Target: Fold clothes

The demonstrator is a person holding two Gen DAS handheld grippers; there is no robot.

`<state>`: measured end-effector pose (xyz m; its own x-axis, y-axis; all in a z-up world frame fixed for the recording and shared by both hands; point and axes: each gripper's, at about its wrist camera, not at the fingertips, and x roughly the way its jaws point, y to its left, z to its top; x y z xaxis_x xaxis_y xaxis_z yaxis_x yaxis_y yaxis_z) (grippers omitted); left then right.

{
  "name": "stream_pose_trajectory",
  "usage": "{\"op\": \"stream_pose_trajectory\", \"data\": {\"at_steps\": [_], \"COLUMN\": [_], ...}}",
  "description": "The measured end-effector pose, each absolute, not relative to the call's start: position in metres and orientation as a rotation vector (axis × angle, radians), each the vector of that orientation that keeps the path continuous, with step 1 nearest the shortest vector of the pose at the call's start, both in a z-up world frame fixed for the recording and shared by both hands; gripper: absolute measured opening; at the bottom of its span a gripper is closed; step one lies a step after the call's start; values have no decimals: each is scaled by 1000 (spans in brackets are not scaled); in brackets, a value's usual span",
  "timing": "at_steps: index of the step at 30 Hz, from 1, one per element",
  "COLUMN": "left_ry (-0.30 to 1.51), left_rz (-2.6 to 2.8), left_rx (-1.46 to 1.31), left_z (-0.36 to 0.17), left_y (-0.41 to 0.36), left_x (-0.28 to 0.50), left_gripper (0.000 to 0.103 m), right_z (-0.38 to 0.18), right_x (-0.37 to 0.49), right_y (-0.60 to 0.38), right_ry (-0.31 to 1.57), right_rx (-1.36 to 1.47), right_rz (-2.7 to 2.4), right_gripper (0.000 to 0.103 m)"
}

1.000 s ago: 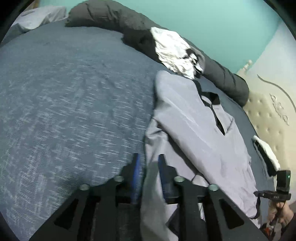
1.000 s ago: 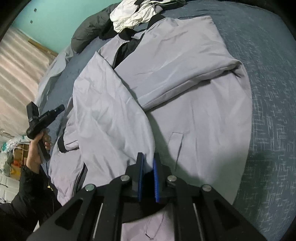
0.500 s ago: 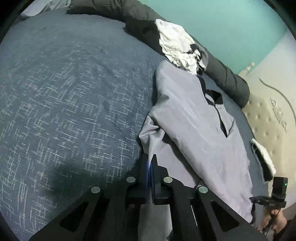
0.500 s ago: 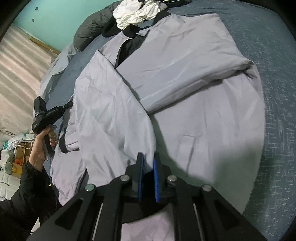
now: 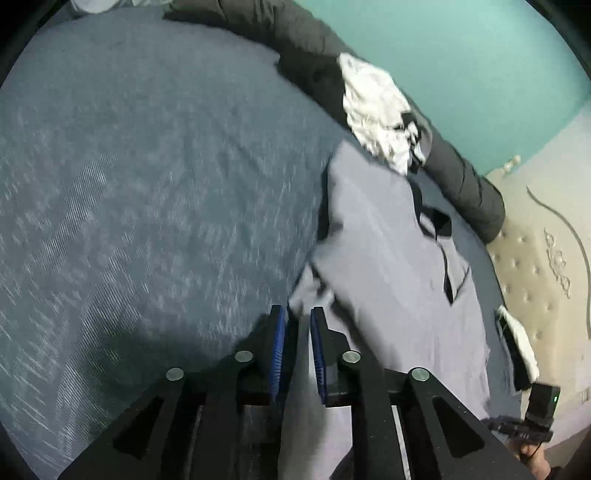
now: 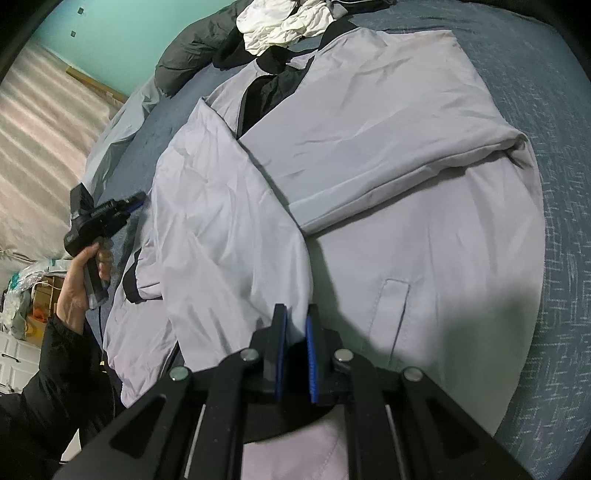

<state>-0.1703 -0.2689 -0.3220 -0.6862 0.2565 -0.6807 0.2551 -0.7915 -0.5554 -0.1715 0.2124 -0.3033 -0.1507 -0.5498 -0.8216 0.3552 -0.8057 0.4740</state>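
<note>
The step in hand looks like the second sleeve fold of a pale grey jacket that lies spread front-up on a blue bedspread. Its collar is at the far end, next to a heap of white cloth and a dark rolled quilt.

In the left wrist view, the left gripper sits at the jacket's left edge, where a sleeve already lies folded in across the chest. Its blue pads stand a little apart and are opening. A rumpled corner of grey fabric lies in the gap between them, and I judge it is not pinched. My reading is that this hand is letting go of the finished fold. Its next move would be to lift clear without dragging the corner back out.

In the right wrist view, the right gripper is at the near end of the other sleeve, which lies slantwise over the jacket body. Its fingers are nearly together, and the sleeve's edge runs down into the narrow gap. It appears to be clamped on that fabric, though the contact itself is hidden between the pads. The call now is probably to square this sleeve to the first, then fold the hem up toward the collar.

At the far left of that view a person's hand in a dark sleeve holds a black handheld device beside the bed.
</note>
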Motion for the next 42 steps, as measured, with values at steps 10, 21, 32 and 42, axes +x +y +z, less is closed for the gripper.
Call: {"op": "stream_pose_trajectory", "data": {"at_steps": [10,21,32,42], "left_ry": [-835,-759,-986,-1062], "left_rz": [2627,2688,2670,2690], "left_rx": [-1327,-1282,-1207,-1185], "left_z": [-339,-339,-344,-341], "left_y": [-259,-250,-269,-278], "left_x": [-207,-222,-212,-206], "left_gripper": [17,4,6,9], "right_z": [-302,-303,-312,-315], "right_x": [-178,-181,-185,-188], "right_y": [206,204,194,190], "right_ry": [-220,-238,-259,-252], "right_rx": [1525,1517,1518,1514], "right_rz": [-1995,-1990,-1985,-1982], "right_gripper": [9,10,10,10]}}
